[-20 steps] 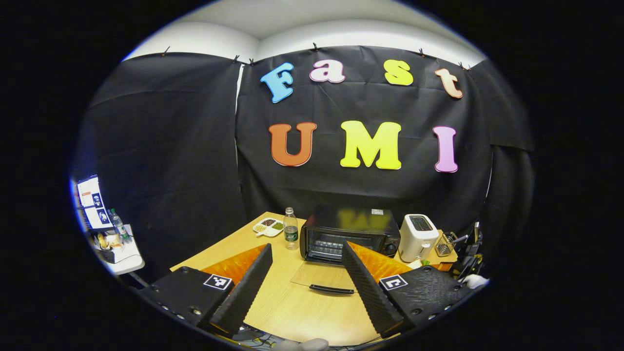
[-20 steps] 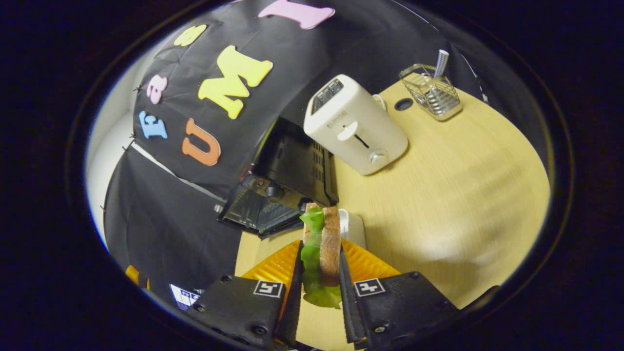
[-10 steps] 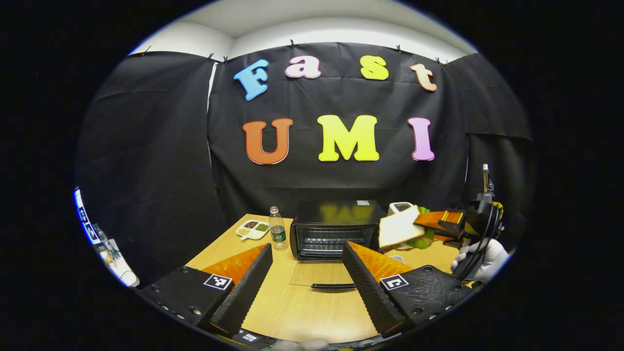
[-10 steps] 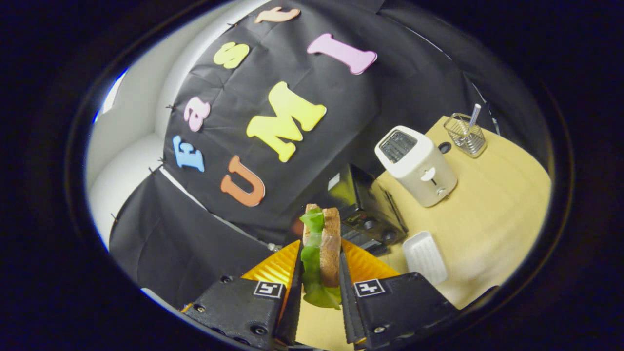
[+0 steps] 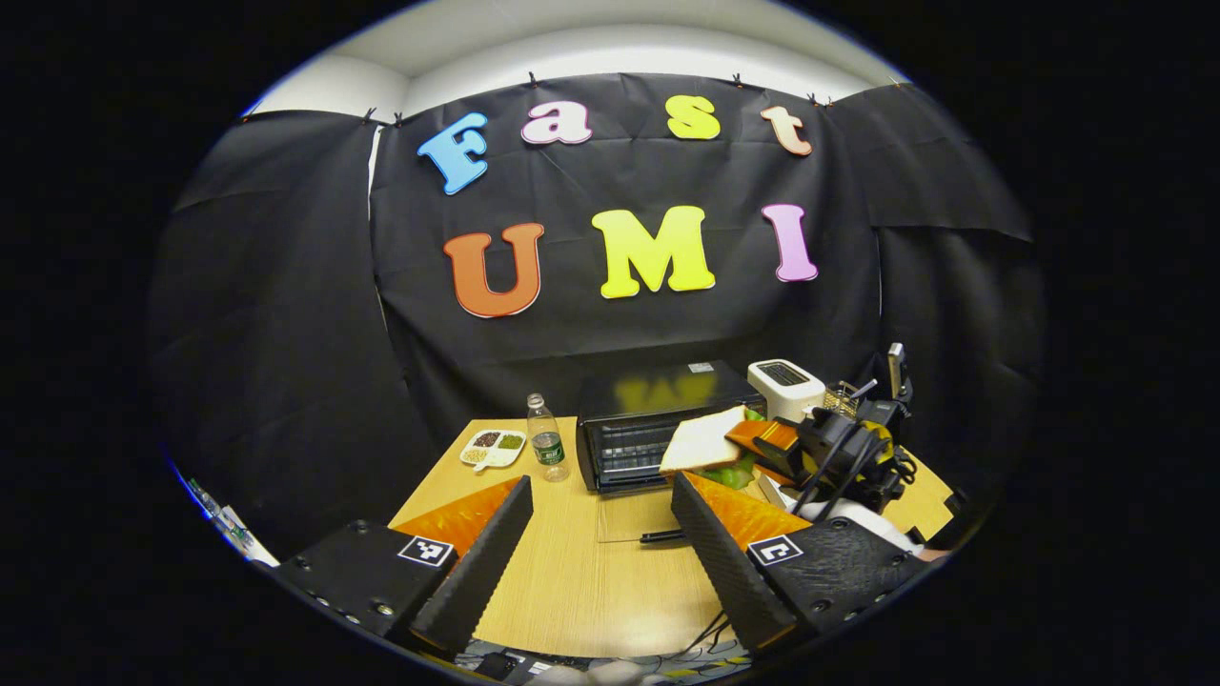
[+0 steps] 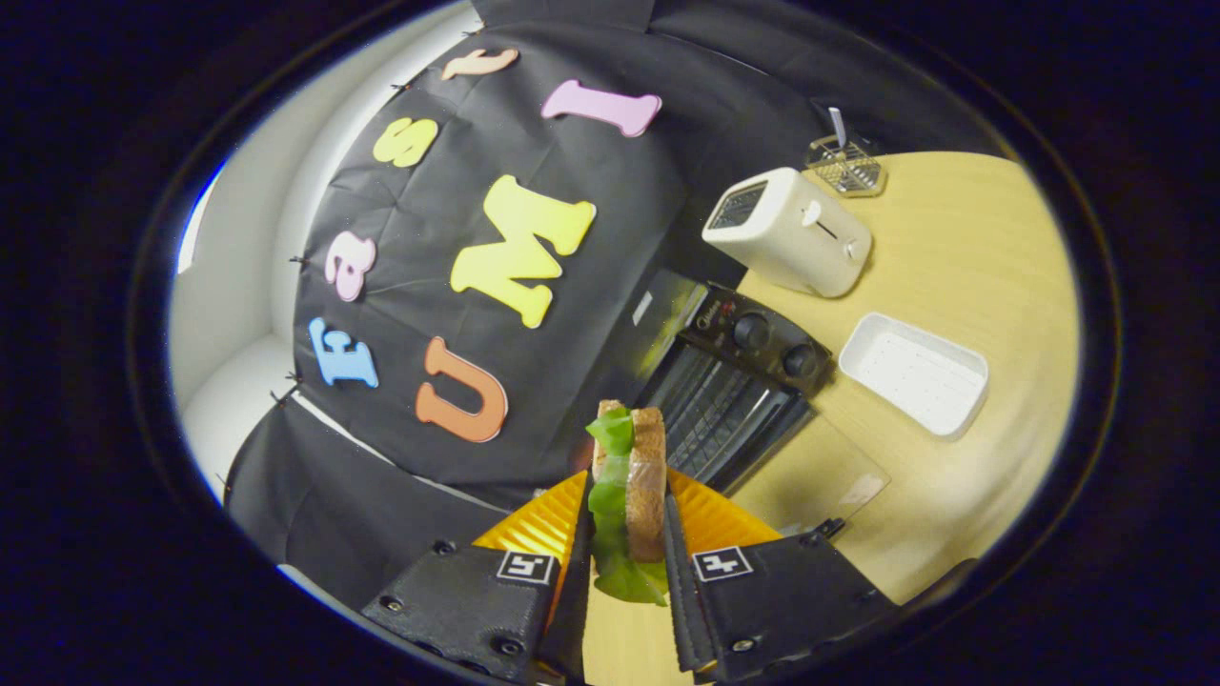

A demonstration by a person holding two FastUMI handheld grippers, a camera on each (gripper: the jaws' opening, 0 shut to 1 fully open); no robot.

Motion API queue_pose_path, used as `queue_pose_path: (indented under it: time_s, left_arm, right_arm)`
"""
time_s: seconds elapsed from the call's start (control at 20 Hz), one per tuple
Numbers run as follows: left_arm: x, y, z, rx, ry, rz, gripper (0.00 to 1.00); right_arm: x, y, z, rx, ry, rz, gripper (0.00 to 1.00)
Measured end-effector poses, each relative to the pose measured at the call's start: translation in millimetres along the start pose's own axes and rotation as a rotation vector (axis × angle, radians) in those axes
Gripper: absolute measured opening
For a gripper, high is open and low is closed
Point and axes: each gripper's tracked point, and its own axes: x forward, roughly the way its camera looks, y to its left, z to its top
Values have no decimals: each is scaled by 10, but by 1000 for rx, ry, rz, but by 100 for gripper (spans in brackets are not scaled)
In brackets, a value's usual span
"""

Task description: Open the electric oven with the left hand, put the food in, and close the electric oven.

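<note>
A black electric oven (image 5: 658, 419) stands at the back of the wooden table (image 5: 581, 581), its glass door (image 5: 639, 514) folded down flat in front. My left gripper (image 5: 600, 534) hangs open above the table's near part, nothing between its fingers. A sandwich (image 6: 629, 486) of bread and green lettuce is clamped in my right gripper (image 6: 624, 519). In the left gripper view the sandwich (image 5: 705, 443) hangs just right of the oven's open mouth, with the right gripper (image 5: 762, 438) behind it. In the right gripper view the oven (image 6: 734, 381) and its lowered door (image 6: 810, 476) lie beyond the sandwich.
A white toaster (image 5: 786, 386) and a wire basket (image 6: 846, 167) stand right of the oven. A white tray (image 6: 915, 372) lies on the table near them. Left of the oven are a water bottle (image 5: 545, 443) and a divided snack dish (image 5: 496, 448).
The right gripper has carried the sandwich up from beside the white tray and leftward to the oven's open front. My left gripper has pulled back and stayed open.
</note>
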Motion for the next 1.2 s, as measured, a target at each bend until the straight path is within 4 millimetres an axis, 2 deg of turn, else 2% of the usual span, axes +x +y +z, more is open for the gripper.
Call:
queue_pose_path:
  time_s: [0.05,0.2,0.25,0.3,0.6,0.75,0.85,0.9,0.95,1.0,1.05,1.1,1.15,1.2]
  left_arm:
    - [-14,13,-33,2,5,-3,96]
    - [-32,95,-115,-2,19,2,96]
    - [-30,114,-134,-5,24,4,89]
    - [-25,136,-156,-8,30,8,96]
    - [41,273,-205,-9,38,33,96]
    - [85,344,-249,-22,53,44,96]
    - [101,394,-260,-25,66,51,96]
    - [107,415,-256,-25,66,54,96]
    - [109,431,-258,-23,68,56,96]
    - [101,434,-267,-20,70,56,96]
    - [102,439,-261,-15,72,59,96]
    - [94,457,-272,-14,71,58,96]
    - [82,467,-281,-14,71,59,96]
    - [81,470,-291,-18,74,58,96]
  right_arm:
    - [109,-18,-70,15,-1,-6,39]
    - [497,-146,-224,35,-9,-50,39]
    - [643,-181,-236,29,-17,-64,39]
    - [771,-206,-239,23,-30,-75,40]
    - [1444,-296,-175,16,-51,-121,40]
    - [1672,-350,-98,30,-78,-130,40]
    - [1817,-469,-76,30,-87,-161,40]
    - [1881,-482,-60,37,-99,-153,30]
    - [1940,-498,-48,46,-102,-155,40]
    - [1978,-522,-27,40,-111,-155,40]
    - [2014,-550,-21,25,-117,-162,31]
    - [2025,-569,-30,11,-115,-170,33]
    - [2034,-583,-28,-16,-115,-180,43]
    - [2027,-601,-41,-51,-113,-198,45]
